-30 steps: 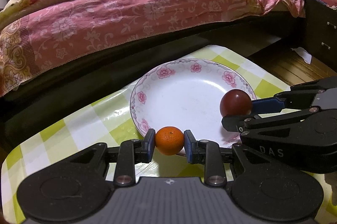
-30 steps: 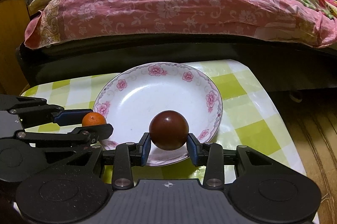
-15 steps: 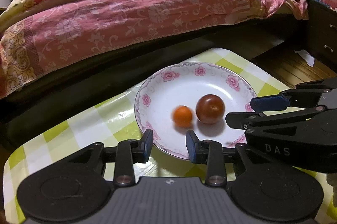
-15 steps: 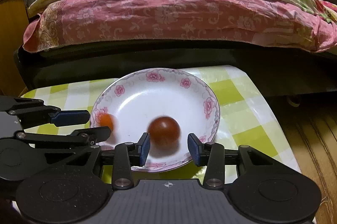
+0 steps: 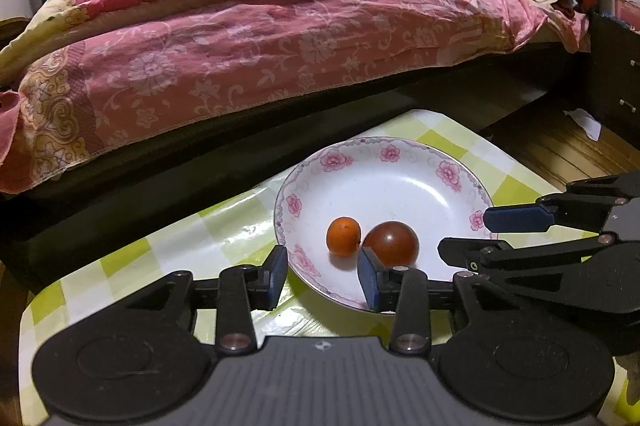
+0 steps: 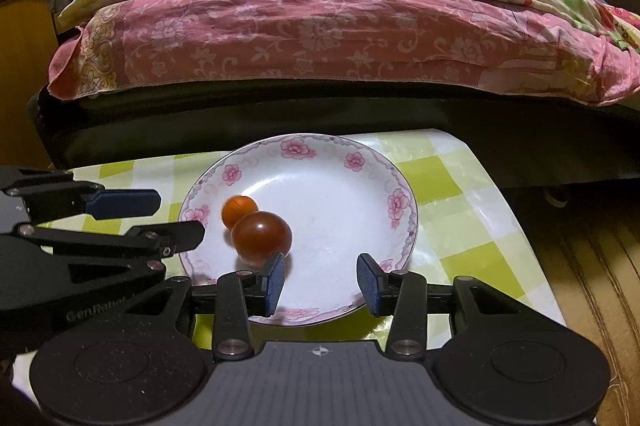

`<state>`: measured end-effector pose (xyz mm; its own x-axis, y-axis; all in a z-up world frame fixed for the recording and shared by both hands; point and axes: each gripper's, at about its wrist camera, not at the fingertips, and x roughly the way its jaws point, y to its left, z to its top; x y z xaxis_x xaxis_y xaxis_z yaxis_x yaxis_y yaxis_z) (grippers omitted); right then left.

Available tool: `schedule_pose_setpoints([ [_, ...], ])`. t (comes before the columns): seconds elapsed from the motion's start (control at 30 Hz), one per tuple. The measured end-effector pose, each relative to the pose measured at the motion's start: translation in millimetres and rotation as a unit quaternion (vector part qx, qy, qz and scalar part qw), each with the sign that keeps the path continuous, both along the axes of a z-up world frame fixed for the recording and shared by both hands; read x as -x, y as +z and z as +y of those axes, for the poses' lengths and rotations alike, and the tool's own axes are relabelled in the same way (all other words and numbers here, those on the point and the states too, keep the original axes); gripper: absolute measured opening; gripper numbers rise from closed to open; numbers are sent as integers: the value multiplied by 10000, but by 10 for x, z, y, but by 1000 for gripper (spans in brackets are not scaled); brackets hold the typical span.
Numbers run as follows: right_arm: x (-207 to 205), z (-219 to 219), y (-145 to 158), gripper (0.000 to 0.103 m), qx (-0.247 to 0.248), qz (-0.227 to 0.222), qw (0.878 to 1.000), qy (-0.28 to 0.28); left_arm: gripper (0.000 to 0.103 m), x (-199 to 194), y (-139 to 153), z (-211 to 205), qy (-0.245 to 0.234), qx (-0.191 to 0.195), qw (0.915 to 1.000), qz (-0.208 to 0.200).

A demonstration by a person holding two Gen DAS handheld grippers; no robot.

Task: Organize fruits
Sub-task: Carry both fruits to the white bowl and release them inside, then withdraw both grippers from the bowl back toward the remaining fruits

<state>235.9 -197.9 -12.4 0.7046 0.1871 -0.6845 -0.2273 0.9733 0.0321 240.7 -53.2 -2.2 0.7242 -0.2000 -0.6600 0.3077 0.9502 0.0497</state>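
Note:
A small orange (image 5: 343, 236) (image 6: 239, 210) and a larger dark red round fruit (image 5: 392, 243) (image 6: 262, 235) lie side by side, touching, in the white plate with pink flowers (image 5: 452, 172) (image 6: 396, 204). My left gripper (image 5: 323, 278) hovers at the plate's near left rim; its jaws are opening and hold nothing. My right gripper (image 6: 321, 280) stands open over the plate's near edge, empty. Each gripper also shows side-on in the other's view: the right gripper (image 5: 492, 230) and the left gripper (image 6: 160, 216).
The plate sits on a small table with a green and white checked cloth (image 5: 132, 254) (image 6: 440, 226). A bed with a pink flowered cover (image 5: 260, 42) stands close behind. Wooden floor (image 6: 592, 266) lies to the right of the table.
Both grippers let go of their fruit: the orange and the red fruit dropped into the plate and rolled together. Both grippers pulled back a little from the plate.

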Motion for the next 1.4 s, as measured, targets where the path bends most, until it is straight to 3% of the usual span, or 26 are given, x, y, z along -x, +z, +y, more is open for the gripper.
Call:
schedule_pose_setpoints([
  [0.6, 291, 72, 55, 40, 5, 69, 9998, 160, 46, 360, 120, 213, -34, 21, 10000, -35],
  [1.03, 723, 129, 31, 44, -47, 328, 9986, 421, 47, 893, 38, 582, -108, -125, 9994, 313],
  [1.23, 1009, 310, 2, 45, -230, 600, 9948, 788, 47, 1094, 29, 782, -144, -231, 9986, 455],
  [1.4, 1165, 600, -62, 45, -206, 729, 9893, 1247, 47, 1155, 40, 931, -89, -78, 9988, 482],
])
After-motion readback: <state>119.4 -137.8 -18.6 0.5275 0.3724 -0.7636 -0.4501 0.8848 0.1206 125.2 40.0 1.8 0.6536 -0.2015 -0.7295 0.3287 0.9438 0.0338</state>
